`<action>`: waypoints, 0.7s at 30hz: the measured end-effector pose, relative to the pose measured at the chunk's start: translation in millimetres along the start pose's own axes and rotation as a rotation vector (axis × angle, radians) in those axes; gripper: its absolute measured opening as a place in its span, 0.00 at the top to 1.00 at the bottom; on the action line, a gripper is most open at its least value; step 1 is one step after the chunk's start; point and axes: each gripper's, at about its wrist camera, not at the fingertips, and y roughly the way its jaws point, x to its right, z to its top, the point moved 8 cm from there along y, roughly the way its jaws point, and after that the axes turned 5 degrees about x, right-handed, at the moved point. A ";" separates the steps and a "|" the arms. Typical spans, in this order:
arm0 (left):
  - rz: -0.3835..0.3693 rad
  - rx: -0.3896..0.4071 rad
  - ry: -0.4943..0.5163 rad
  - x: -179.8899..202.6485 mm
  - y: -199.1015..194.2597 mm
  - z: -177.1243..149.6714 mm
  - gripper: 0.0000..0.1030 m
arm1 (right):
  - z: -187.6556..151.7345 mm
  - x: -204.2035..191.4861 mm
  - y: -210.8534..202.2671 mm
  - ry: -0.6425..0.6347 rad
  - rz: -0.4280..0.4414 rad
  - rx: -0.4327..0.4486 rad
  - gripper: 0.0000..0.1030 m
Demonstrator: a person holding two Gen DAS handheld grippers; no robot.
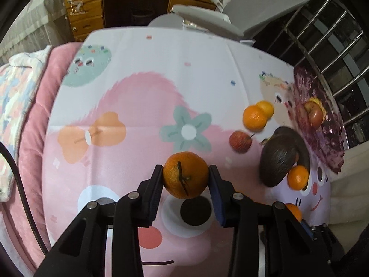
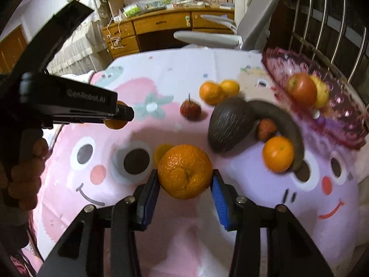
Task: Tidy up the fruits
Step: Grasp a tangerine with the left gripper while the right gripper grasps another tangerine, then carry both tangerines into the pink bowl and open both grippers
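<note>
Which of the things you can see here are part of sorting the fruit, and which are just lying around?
Part of the job:
- stemmed orange in left gripper
- big orange in right gripper
- loose oranges, avocado, small red fruit
- purple dish holding an apple

Just lying about:
- grey chair
- wooden drawers
- pink quilt

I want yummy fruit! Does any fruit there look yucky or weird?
Yes. The banana by the purple dish has gone almost black, so it looks overripe. The dark avocado leans against it. The oranges and the apple in the dish look fine.
</note>
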 end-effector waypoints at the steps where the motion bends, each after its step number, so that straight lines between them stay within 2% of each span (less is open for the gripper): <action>1: 0.002 0.010 -0.001 3.2 -3.3 3.5 0.64 | 3.8 2.0 -4.1 -0.004 0.004 0.007 0.57; 9: 0.019 0.118 -0.013 39.4 -28.5 28.2 0.64 | 39.6 35.6 -36.0 -0.038 0.033 0.063 0.57; 16: -0.003 0.169 -0.015 83.4 -36.6 34.2 0.64 | 58.1 74.9 -52.8 -0.031 0.055 0.099 0.57; 21: -0.044 0.211 0.006 120.2 -33.7 33.0 0.64 | 69.5 107.2 -58.4 -0.026 0.061 0.113 0.57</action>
